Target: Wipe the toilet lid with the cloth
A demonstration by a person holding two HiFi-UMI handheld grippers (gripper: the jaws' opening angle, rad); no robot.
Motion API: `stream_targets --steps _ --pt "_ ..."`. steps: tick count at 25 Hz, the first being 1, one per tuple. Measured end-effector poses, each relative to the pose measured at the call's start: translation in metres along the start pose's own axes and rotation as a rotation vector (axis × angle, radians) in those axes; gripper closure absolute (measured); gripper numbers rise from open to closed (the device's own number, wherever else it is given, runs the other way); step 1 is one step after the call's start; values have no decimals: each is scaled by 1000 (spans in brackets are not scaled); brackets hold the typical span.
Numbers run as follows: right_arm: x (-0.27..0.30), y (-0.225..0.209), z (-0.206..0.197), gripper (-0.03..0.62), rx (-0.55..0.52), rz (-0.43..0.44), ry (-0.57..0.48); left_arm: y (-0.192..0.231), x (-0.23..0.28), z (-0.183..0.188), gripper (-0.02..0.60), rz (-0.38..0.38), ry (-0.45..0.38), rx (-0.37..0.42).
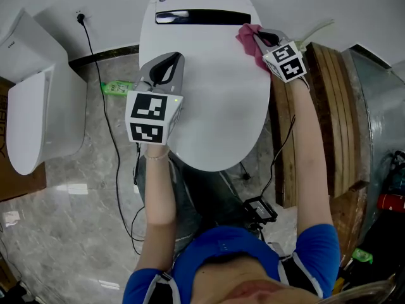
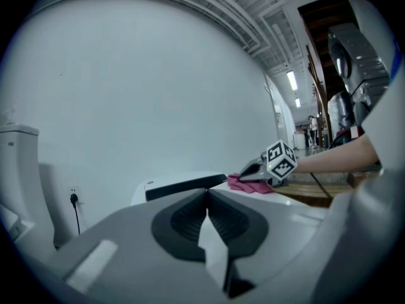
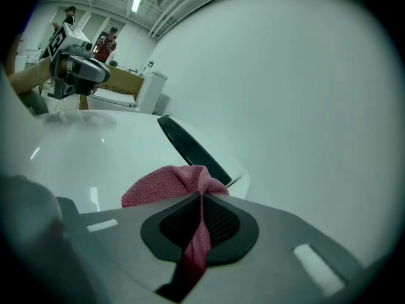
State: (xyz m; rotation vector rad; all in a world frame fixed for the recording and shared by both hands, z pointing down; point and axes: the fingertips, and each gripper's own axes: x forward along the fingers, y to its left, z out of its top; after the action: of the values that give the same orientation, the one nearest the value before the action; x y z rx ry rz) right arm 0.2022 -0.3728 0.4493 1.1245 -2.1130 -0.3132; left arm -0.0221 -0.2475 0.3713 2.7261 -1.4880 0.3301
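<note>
The cloth (image 1: 247, 37) is pink, fuzzy and bunched up, sitting on the far right corner of the white toilet lid (image 1: 215, 100), clamped in the right gripper (image 1: 255, 40). Just one cloth and two grippers. The left gripper (image 1: 167, 67) is pinched closed on nothing over the lid's left edge. A second toilet (image 1: 35, 113) stands off to the left.

Bright and even all over. Lit from long lamps (image 3: 137, 0) high up overhead. Soft white shine on the toilet lid (image 1: 209, 94) and pale streaks on the floor (image 1: 69, 195). Only faint, soft shadows. Bent round at the edges in both gripper views, with black corners. Blurry very close to the camera, sharper on the cloth (image 3: 168, 182). Hazy and small far away at the back.
</note>
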Motion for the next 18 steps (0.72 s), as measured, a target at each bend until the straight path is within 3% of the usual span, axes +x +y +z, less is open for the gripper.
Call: stream_targets --steps 18 --pt "-22 32 0 585 -75 45 -20 -9 -8 3 578 -8 -1 28"
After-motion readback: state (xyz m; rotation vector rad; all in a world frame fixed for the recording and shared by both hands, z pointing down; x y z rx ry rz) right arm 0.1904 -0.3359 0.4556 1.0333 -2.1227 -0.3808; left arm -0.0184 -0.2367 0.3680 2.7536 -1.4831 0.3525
